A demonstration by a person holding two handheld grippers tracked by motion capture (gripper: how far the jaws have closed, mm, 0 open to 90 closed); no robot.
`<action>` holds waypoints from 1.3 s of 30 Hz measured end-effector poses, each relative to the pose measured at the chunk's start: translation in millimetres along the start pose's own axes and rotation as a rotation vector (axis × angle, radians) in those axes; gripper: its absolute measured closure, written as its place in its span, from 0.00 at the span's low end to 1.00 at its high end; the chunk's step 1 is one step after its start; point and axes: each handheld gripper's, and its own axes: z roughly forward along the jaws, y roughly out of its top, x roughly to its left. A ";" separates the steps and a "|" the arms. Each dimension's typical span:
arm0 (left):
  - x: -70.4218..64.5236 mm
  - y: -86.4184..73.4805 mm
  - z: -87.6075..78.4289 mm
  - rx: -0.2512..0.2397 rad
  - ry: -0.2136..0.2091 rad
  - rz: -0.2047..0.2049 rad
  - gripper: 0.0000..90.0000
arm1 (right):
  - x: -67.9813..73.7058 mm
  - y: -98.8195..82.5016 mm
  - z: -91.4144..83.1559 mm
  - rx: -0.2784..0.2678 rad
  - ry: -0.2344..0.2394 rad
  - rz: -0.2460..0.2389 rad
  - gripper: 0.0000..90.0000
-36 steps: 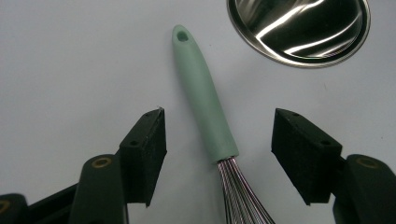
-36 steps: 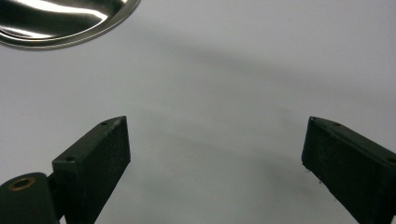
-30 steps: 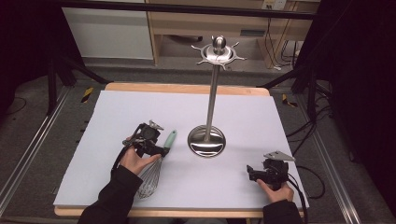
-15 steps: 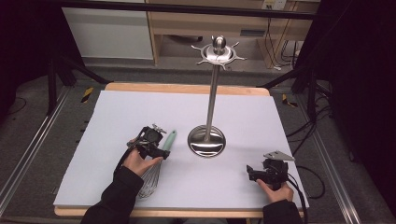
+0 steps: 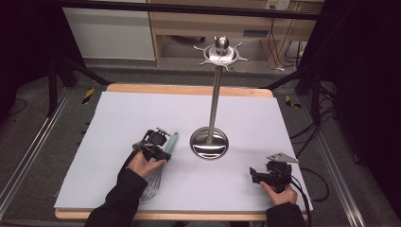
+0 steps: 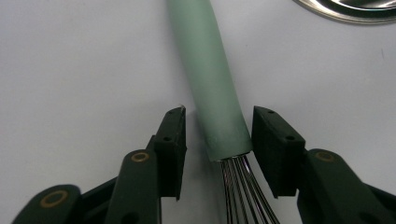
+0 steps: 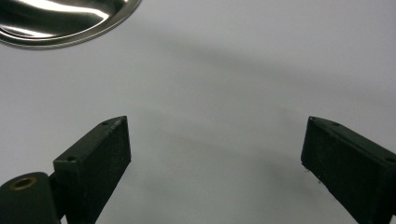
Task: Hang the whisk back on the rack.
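A whisk with a pale green handle (image 5: 171,142) and wire loops (image 5: 151,185) lies on the white table cover, left of centre. My left gripper (image 5: 158,145) is down over it. In the left gripper view the handle (image 6: 205,70) runs up between the jaws of the left gripper (image 6: 219,126), near where the wires (image 6: 243,186) begin. The right jaw touches the handle, and a narrow gap remains at the left jaw, so the gripper is open. My right gripper (image 5: 257,174) rests at the near right, and the right gripper (image 7: 215,144) stands wide open over bare cover.
A tall steel utensil stand (image 5: 215,94) with a round base (image 5: 209,143) and hooked top (image 5: 221,51) stands mid-table, just right of the whisk. Its base edge shows as a steel rim (image 6: 355,9) and a steel rim (image 7: 60,23). Dark frame bars and floor cables surround the table.
My left gripper has shifted slightly to the right and nearer, settling over the whisk handle. The right gripper and the stand have not moved.
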 end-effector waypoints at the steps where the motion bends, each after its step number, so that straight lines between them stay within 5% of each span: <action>1: -0.5 0.3 0.9 0.006 0.001 0.001 0.63 | 0.0 0.0 0.0 0.001 0.000 0.000 0.10; 22: -5.4 5.0 6.2 0.053 0.028 -0.030 0.73 | 1.5 0.2 1.2 0.008 0.005 -0.007 0.10; 39: -6.0 1.8 -8.0 0.003 -0.014 -0.023 0.76 | 1.2 0.4 0.9 0.009 0.008 0.001 0.10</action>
